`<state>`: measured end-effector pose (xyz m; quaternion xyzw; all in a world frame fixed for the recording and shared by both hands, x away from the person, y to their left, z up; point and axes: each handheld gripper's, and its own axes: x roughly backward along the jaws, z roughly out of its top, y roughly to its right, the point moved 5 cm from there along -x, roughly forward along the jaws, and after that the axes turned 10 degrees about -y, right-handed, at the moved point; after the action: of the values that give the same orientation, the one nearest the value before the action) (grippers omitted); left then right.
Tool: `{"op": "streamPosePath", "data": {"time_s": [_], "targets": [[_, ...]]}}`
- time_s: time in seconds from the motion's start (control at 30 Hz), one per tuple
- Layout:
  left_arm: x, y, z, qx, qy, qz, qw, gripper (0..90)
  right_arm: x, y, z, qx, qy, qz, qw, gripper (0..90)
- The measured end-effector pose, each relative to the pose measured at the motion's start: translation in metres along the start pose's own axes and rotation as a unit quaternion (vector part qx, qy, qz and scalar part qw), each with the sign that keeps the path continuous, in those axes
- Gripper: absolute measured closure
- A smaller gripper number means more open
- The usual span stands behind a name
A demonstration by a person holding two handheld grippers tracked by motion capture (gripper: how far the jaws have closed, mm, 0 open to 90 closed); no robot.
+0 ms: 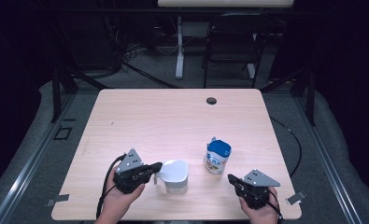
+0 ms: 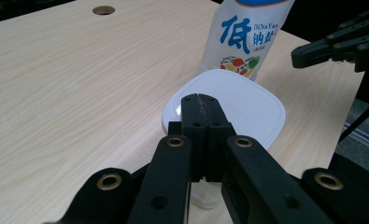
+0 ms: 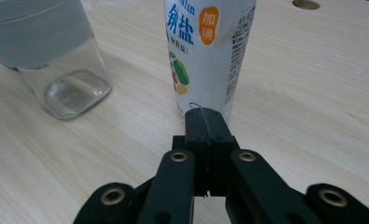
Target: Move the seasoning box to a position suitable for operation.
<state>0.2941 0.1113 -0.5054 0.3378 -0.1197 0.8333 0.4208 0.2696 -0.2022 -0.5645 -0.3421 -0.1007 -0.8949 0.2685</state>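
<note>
Clear jar (image 1: 176, 177) with white lid (image 2: 229, 105) sits near the front edge of the table (image 1: 173, 116), left of centre. Lid is on, squarish with rounded corners. In the right gripper view the jar body (image 3: 63, 77) is see-through glass or plastic, looks empty, standing upright.

Left gripper (image 1: 158, 167) is right at the jar's left side, tips at lid height. In the left gripper view its jaws are pressed together, nothing between them, tips (image 2: 200, 99) over the near edge of the lid. Can't tell if they touch the lid or just hover above it. Left hand (image 1: 119, 198) holds the gripper from the bottom edge of the high view.

Salt pouch (image 1: 217, 156), white with blue top and Chinese print, stands upright just right of the jar, apart from it. In the left gripper view it is directly behind the lid (image 2: 247, 35).

Right gripper (image 1: 230, 178) is just in front of and right of the pouch, pointed at it. Right gripper view: jaws together, empty, tips (image 3: 202, 112) near the pouch base (image 3: 205, 60); contact not clear. Right hand (image 1: 259, 212) is at the table's front edge.

Round cable hole (image 1: 211, 100) is at the far side of the table. Folding chair (image 1: 231, 44) is on the floor beyond the table.
</note>
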Motion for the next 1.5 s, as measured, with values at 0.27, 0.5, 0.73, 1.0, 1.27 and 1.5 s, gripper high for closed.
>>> {"op": "streamPosePath", "data": {"time_s": [0.27,0.5,0.73,1.0,1.27,1.5], "targets": [[-0.010,0.001,-0.002,-0.004,-0.012,0.010,0.9999,90.0,-0.002,-0.003,0.001,0.006,0.000,-0.001,1.0000,90.0],[-0.012,0.000,-0.004,-0.008,-0.017,0.018,0.9997,90.0,-0.002,-0.003,0.000,0.003,0.000,0.001,1.0000,89.6],[-0.010,-0.002,-0.006,-0.006,-0.014,0.018,0.9997,90.0,-0.003,-0.005,0.001,0.007,-0.002,0.007,0.9999,89.3],[-0.010,-0.004,-0.006,-0.004,-0.014,0.011,0.9998,90.0,-0.003,-0.007,0.002,0.007,-0.002,0.013,0.9999,89.6],[-0.010,-0.004,-0.006,-0.007,-0.013,0.011,0.9998,90.0,-0.003,-0.015,0.010,0.012,0.002,0.027,0.9996,90.0],[-0.010,-0.004,-0.006,-0.006,-0.012,0.010,0.9999,90.0,-0.007,-0.034,0.023,0.048,0.000,0.042,0.9980,90.0]]}}
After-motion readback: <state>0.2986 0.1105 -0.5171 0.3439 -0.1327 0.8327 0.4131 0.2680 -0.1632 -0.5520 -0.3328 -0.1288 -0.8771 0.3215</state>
